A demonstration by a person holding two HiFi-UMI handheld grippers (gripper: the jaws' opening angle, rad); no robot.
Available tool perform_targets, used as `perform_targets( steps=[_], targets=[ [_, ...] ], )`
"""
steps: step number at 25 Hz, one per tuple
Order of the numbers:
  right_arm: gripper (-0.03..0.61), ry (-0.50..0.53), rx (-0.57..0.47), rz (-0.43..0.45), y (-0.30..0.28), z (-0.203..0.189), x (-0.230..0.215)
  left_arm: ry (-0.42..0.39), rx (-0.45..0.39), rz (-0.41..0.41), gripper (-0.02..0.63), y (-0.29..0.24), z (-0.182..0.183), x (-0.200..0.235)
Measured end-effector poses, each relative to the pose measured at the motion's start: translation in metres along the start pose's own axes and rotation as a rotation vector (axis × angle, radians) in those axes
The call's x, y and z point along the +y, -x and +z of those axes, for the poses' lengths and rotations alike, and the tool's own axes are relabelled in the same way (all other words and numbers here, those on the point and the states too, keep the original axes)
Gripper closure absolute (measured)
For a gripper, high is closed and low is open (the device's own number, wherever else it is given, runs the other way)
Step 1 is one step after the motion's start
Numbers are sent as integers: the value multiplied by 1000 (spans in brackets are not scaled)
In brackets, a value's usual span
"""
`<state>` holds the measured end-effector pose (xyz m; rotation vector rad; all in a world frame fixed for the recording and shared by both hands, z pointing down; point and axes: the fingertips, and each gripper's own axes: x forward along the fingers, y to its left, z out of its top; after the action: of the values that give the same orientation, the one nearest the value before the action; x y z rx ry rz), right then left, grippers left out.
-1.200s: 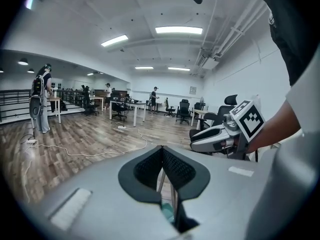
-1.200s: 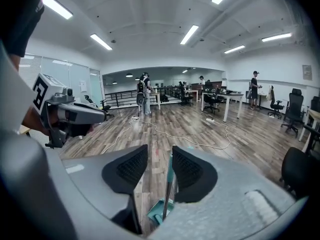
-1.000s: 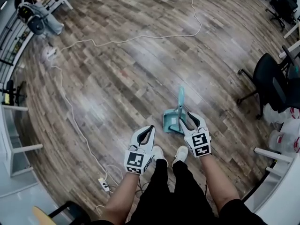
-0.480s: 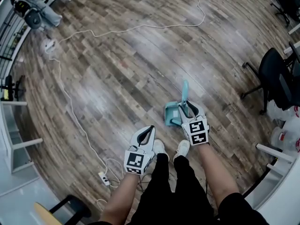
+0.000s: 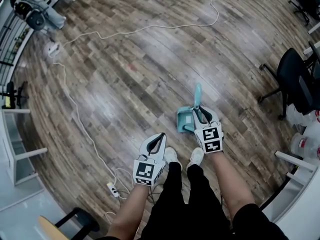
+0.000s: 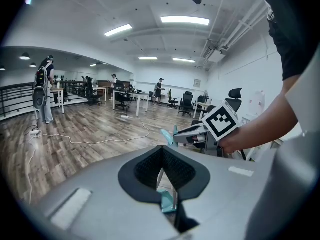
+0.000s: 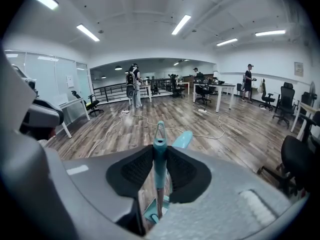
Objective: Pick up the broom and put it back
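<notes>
Two tools low over the floor (image 5: 125,84). Right tool (image 5: 201,113), jaws just closed, clamped on the broom (image 7: 159,166) near its top loop. Broom upright in a teal dustpan (image 5: 184,120) just ahead of the shoes (image 5: 196,156). Left tool (image 5: 159,138) pinched together, empty.

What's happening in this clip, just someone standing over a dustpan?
A person stands on the wooden floor with a gripper in each hand. The right gripper has just been closing its jaws and now clamps the teal broom handle near its hanging loop. The broom's lower end sits in the teal dustpan by the person's feet; it is not lifted yet. The left gripper hangs beside it, jaws together, holding nothing.
</notes>
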<state>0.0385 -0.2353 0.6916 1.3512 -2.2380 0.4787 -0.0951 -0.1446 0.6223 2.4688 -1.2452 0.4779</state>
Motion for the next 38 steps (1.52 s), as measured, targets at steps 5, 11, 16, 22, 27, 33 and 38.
perform_targets(
  steps=[5,11,16,22,27,33,38],
  targets=[
    [489,14,-8,8,7,-3,6,56,-8,-10,597,3,-4,-3],
    [490,23,-21,15,24,-8,17,57,-19,-13,597,7,-2,-9],
    [491,37,-23,22,49,-17,34,52,-14,-10,597,11,-6,-14],
    [490,67,-38,26,79,-32,49,41,-3,-34,597,17,-14,-33],
    [491,70,-30,23,102,-42,56,33,-7,-41,597,24,-15,-43],
    [491,99,-107,54,143,-25,61,9,-38,-20,597,33,7,-39],
    [491,129,-189,78,177,10,66,-21,-52,-1,597,43,26,-33]
  ],
)
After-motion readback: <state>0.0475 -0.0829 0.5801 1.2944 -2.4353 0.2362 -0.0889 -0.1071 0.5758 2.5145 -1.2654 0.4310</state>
